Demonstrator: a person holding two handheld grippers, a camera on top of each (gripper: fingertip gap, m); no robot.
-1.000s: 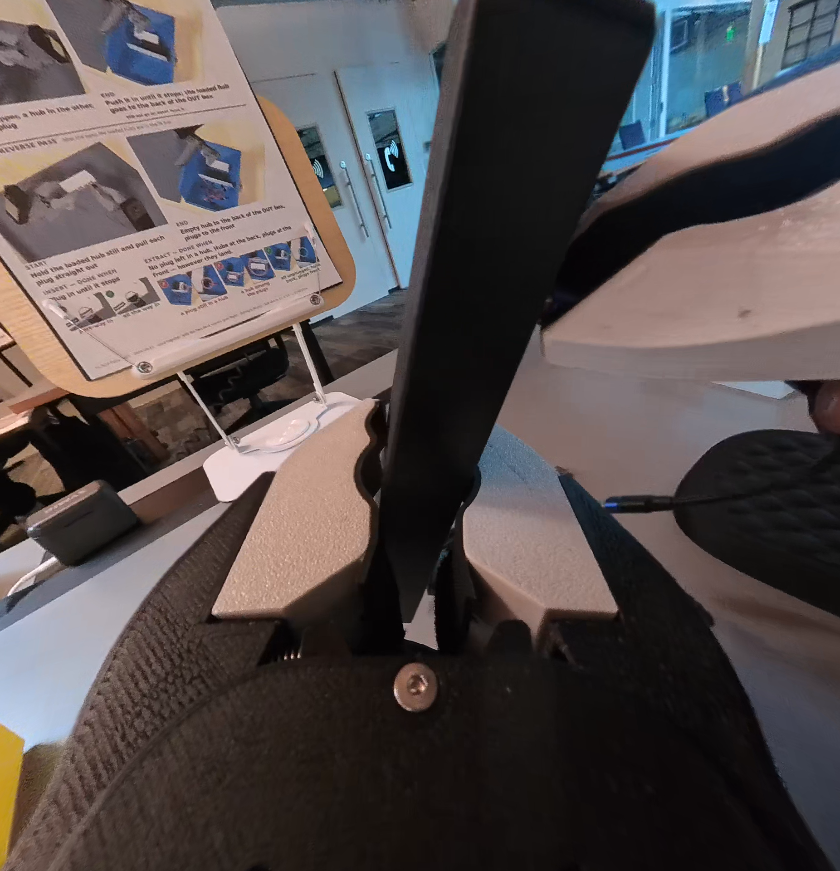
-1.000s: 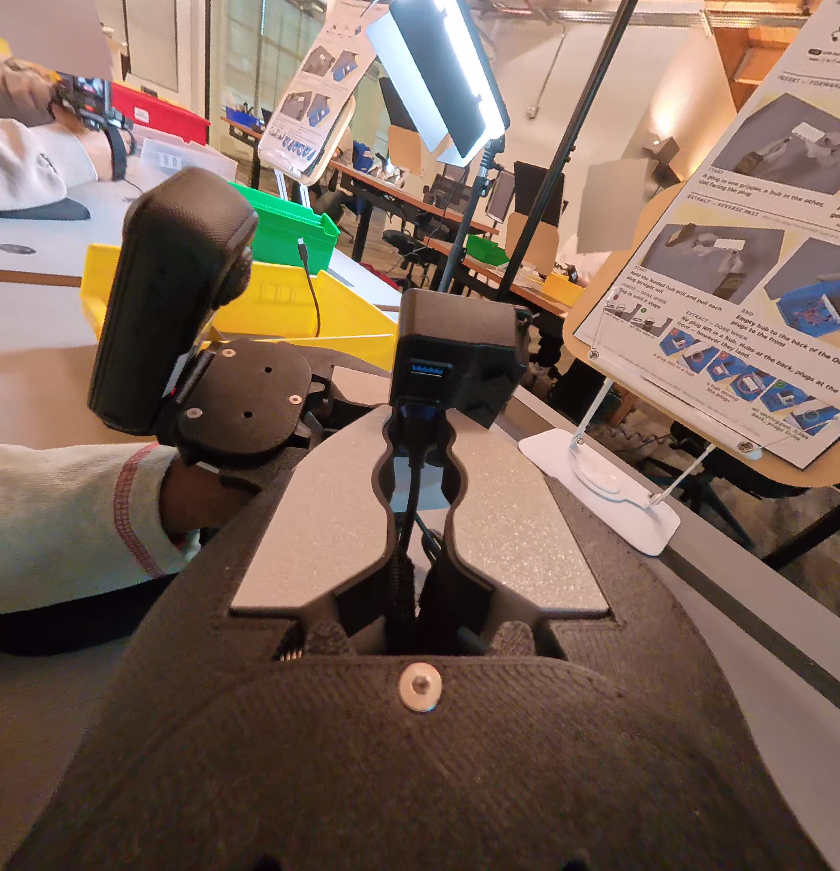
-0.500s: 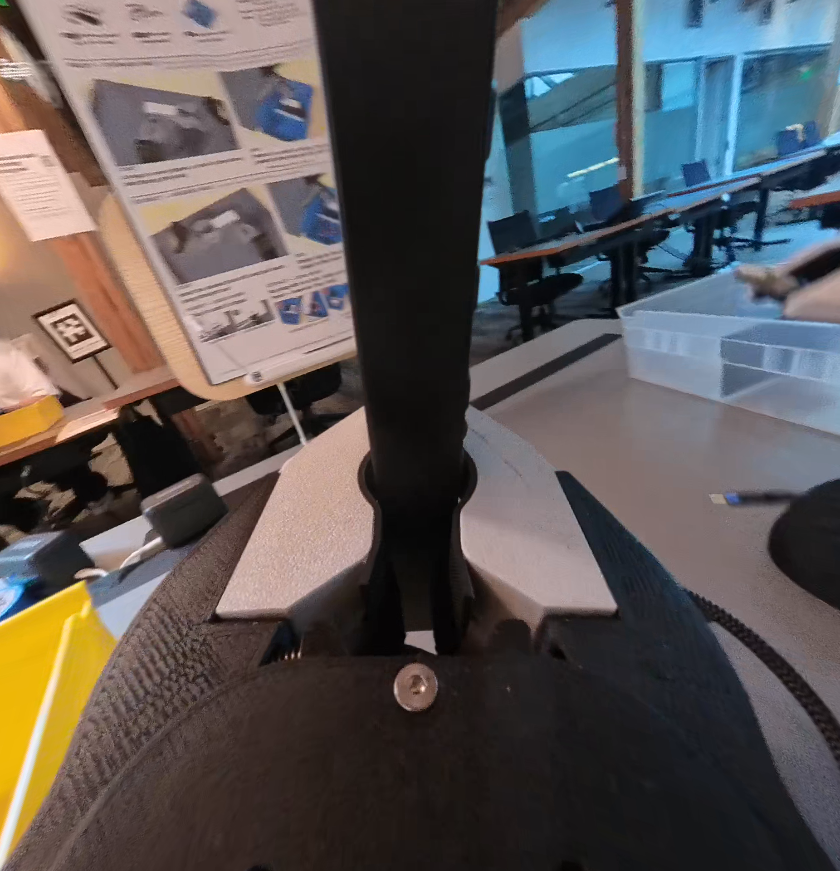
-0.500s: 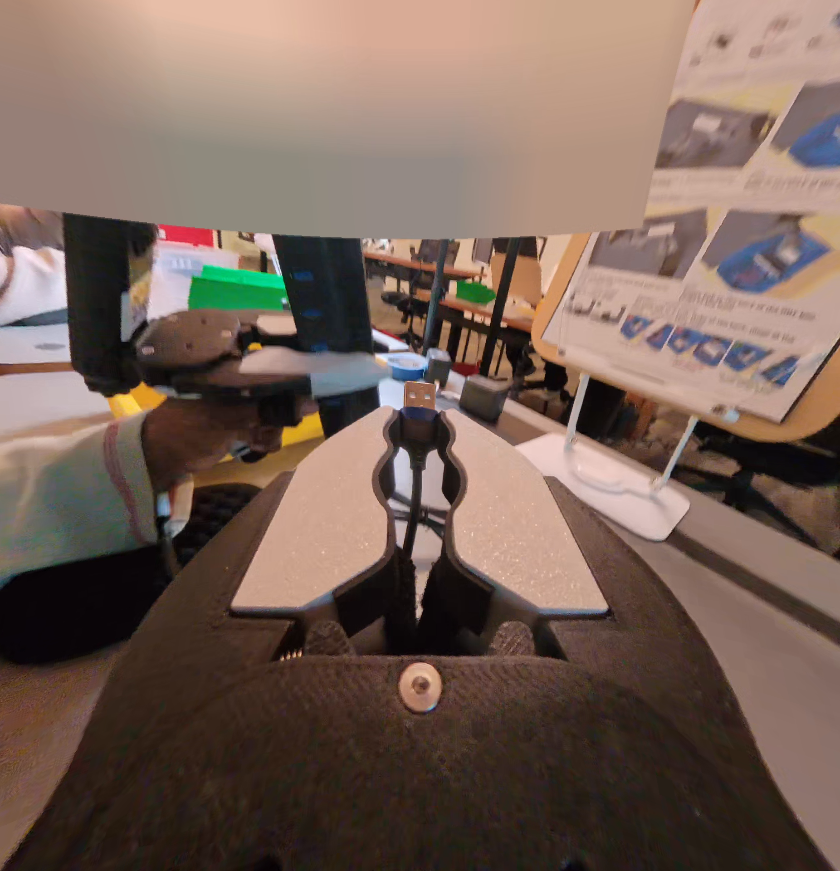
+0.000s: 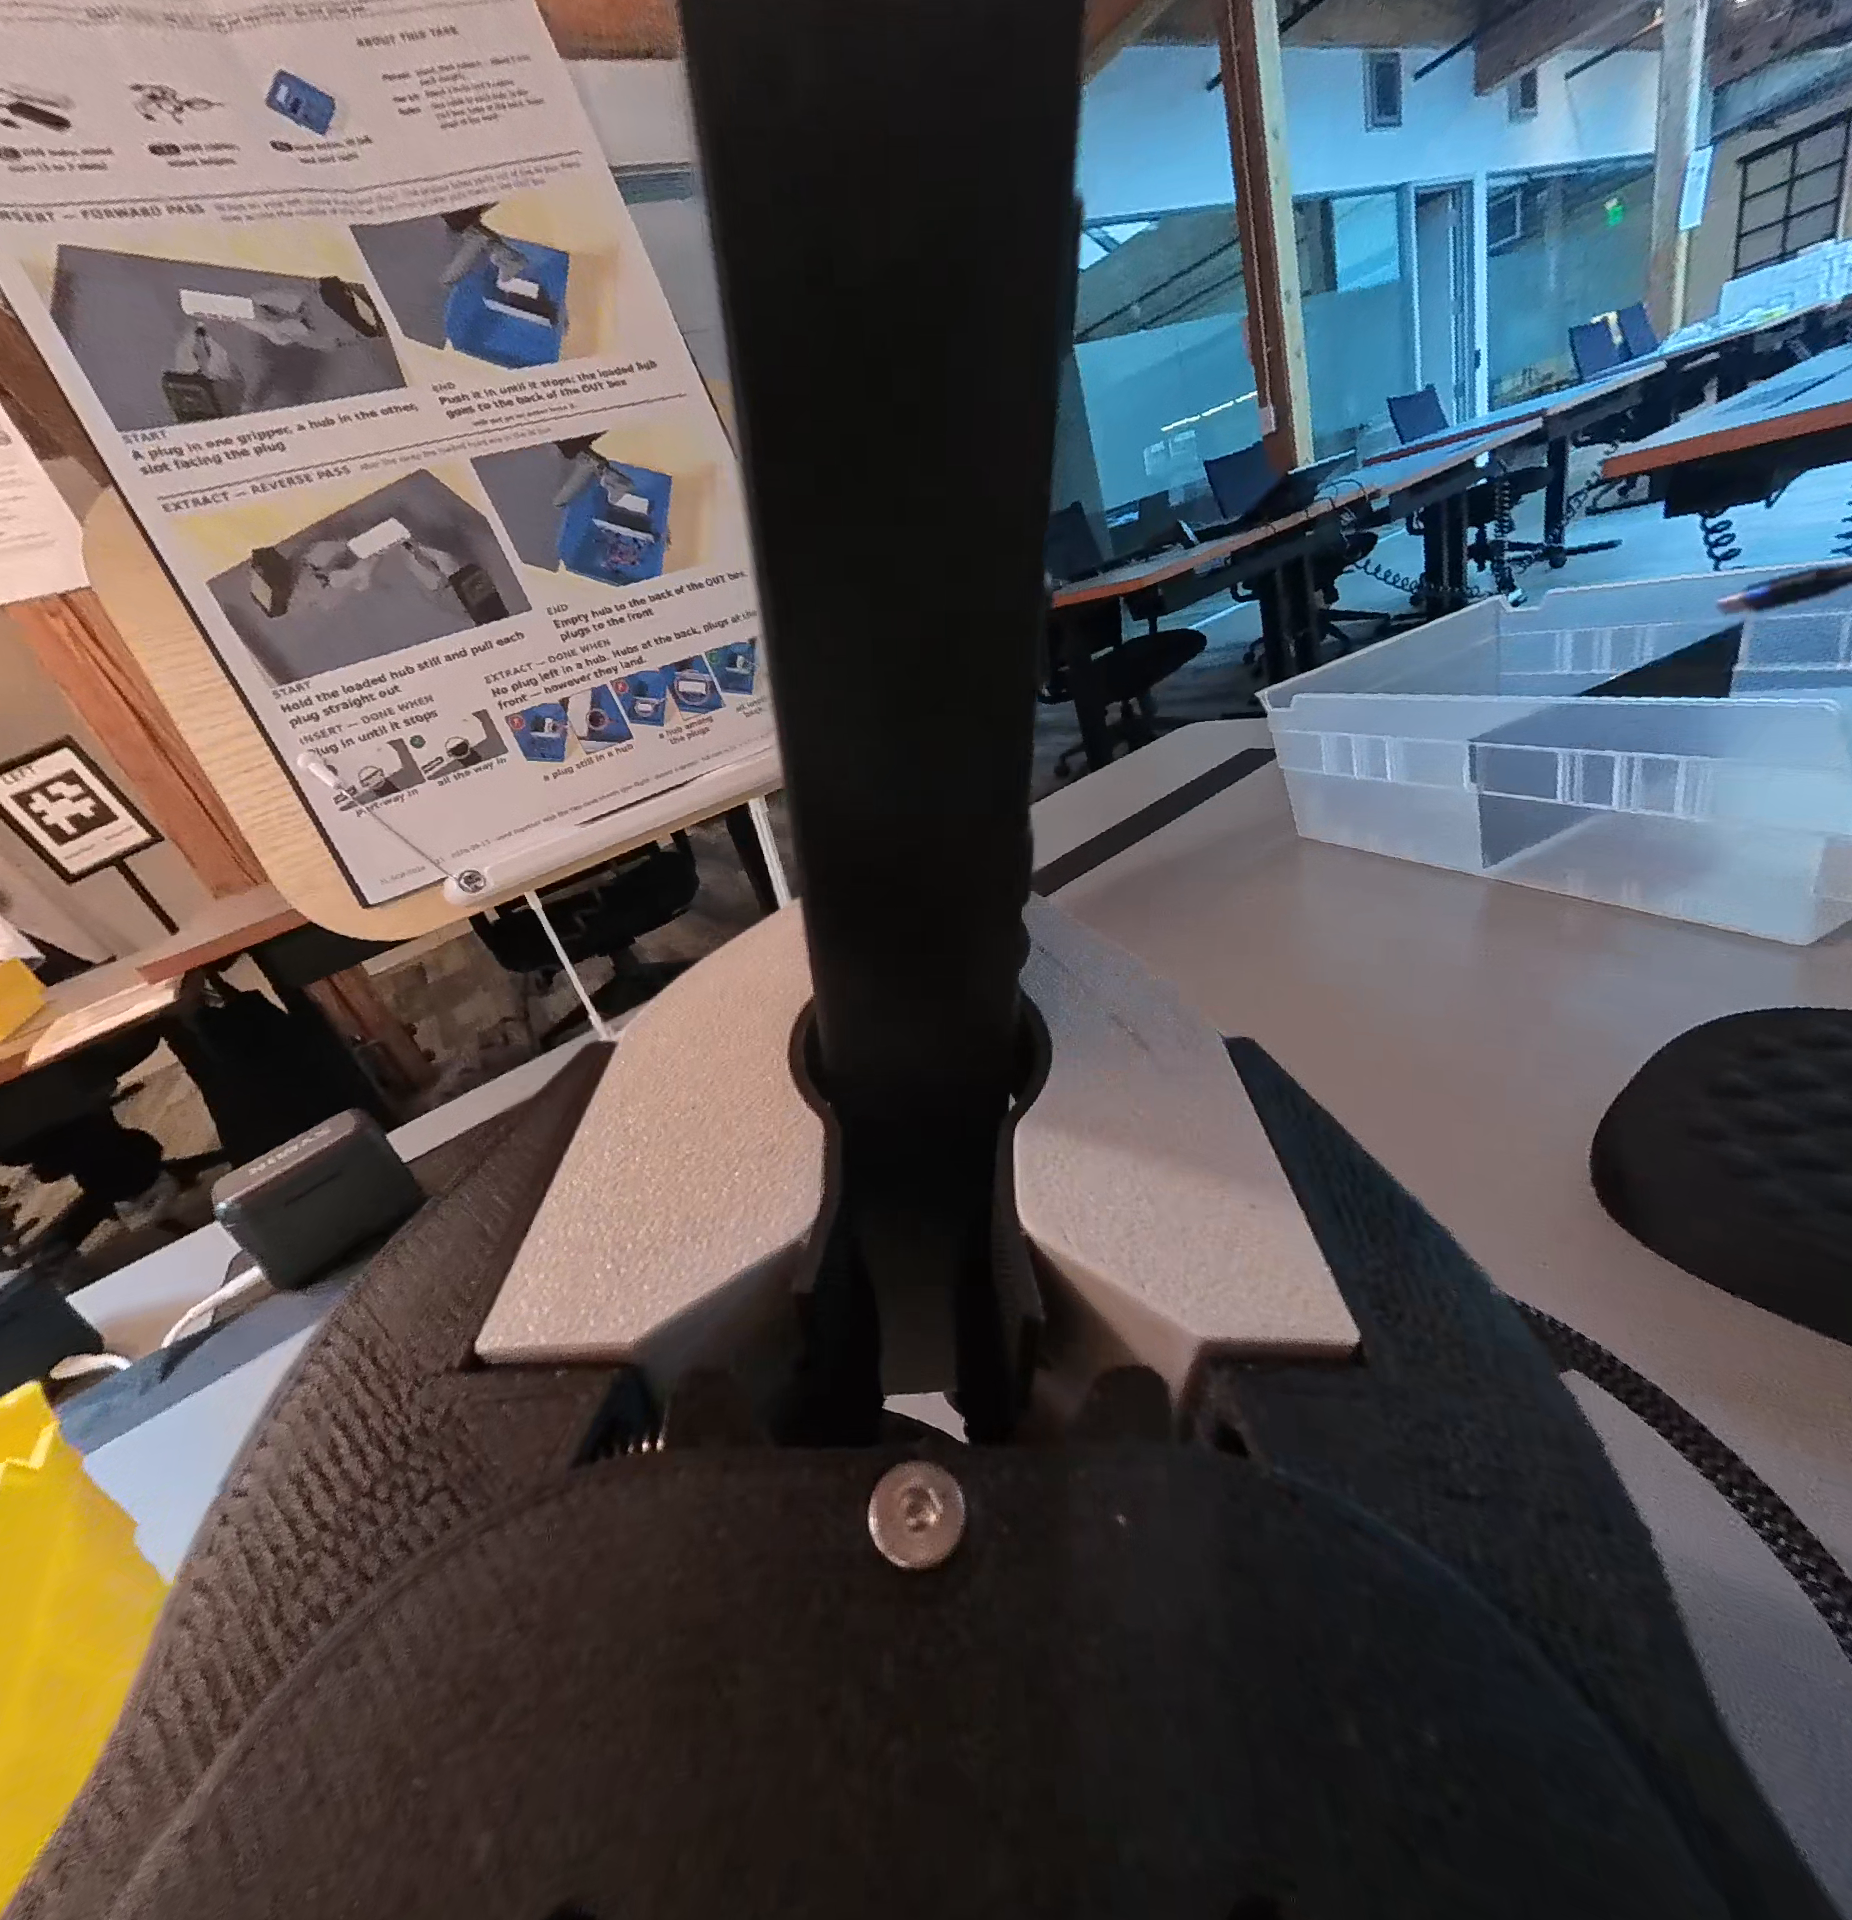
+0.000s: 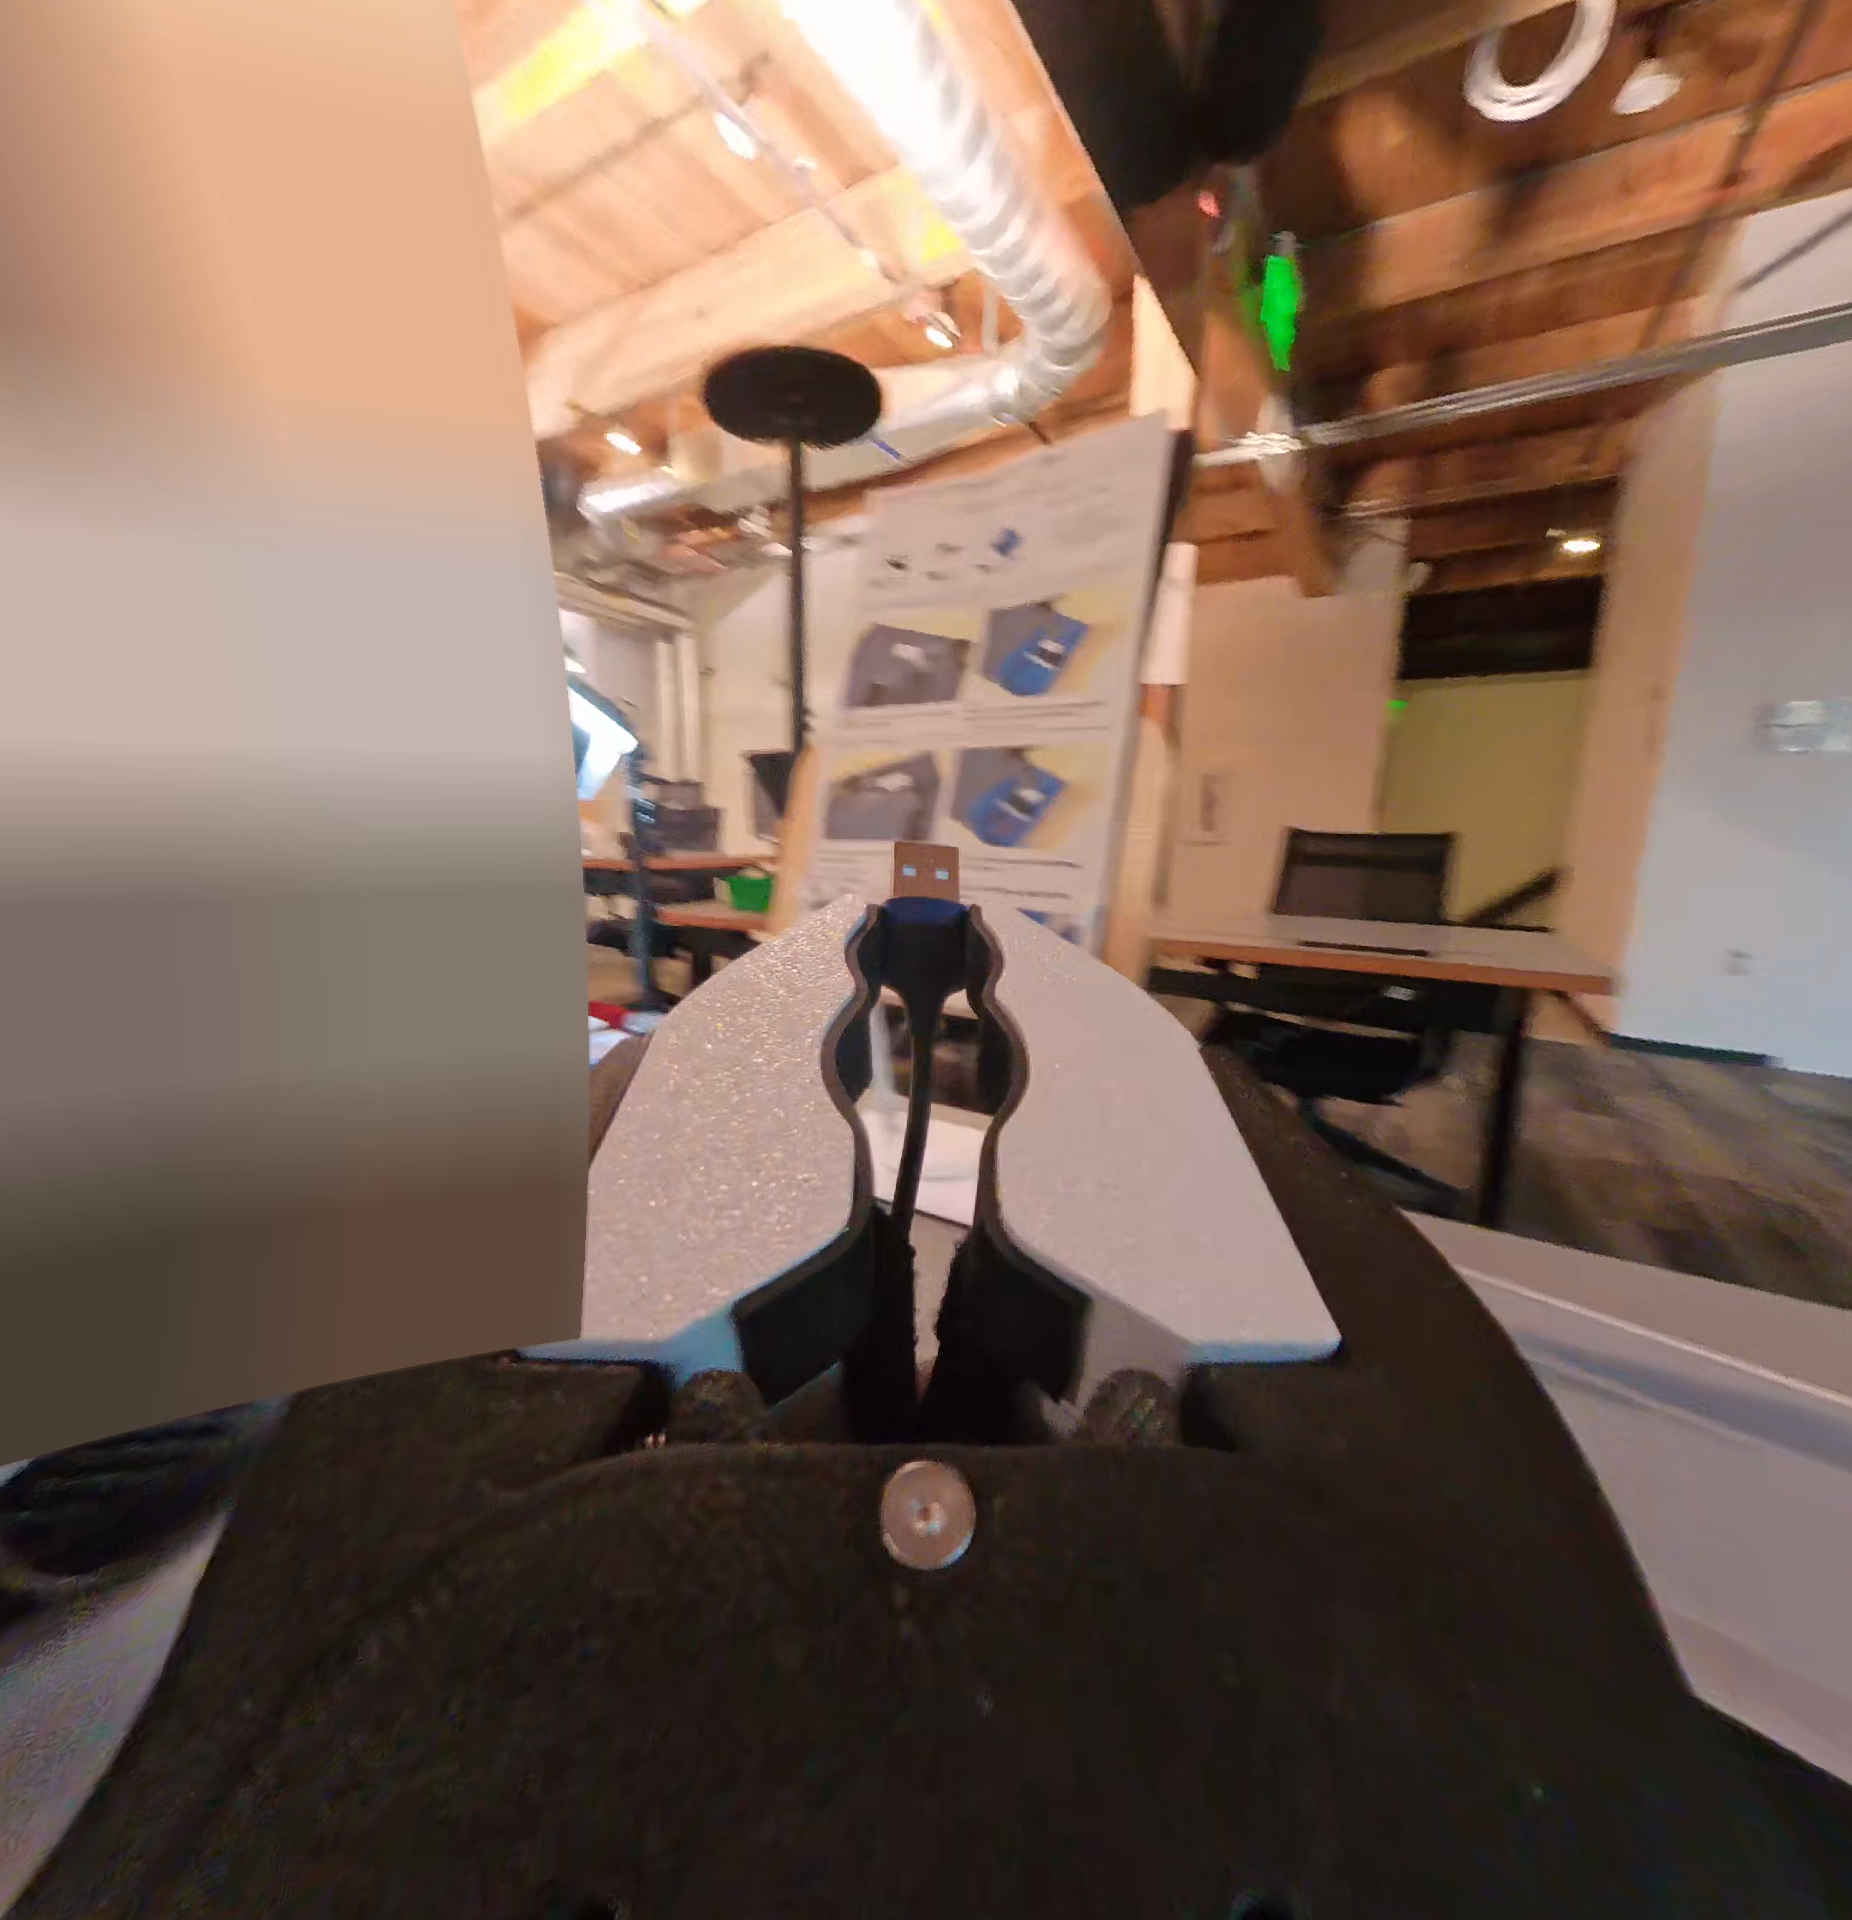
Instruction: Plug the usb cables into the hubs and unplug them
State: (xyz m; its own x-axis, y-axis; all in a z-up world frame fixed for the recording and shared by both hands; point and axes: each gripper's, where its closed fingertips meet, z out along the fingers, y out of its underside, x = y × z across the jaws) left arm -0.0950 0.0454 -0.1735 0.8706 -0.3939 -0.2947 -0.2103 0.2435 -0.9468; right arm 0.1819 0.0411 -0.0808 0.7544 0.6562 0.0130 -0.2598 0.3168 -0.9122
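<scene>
My left gripper (image 5: pixel 920 1023) is shut on a long black USB hub (image 5: pixel 891 520) that stands up from between the fingers and runs out of the top of the left wrist view. My right gripper (image 6: pixel 920 927) is shut on a USB cable's plug (image 6: pixel 927 873). The plug's blue collar sits at the fingertips, its metal end points forward, free in the air, and its black cable (image 6: pixel 914 1143) runs back between the fingers. The right wrist view is tilted up toward the ceiling. The hub does not show in it.
A clear plastic bin (image 5: pixel 1587 790) stands on the grey table (image 5: pixel 1317 997) at the right. A black textured pad (image 5: pixel 1753 1174) and a braided cable (image 5: pixel 1732 1558) lie nearer. An instruction board (image 5: pixel 382 468), a dark grey box (image 5: pixel 309 1195) and a yellow bin (image 5: pixel 39 1621) are at the left.
One second ago the plug sat in the hub's port. It has come out; my right gripper carried it away and tilted upward. My left gripper turned right with the hub.
</scene>
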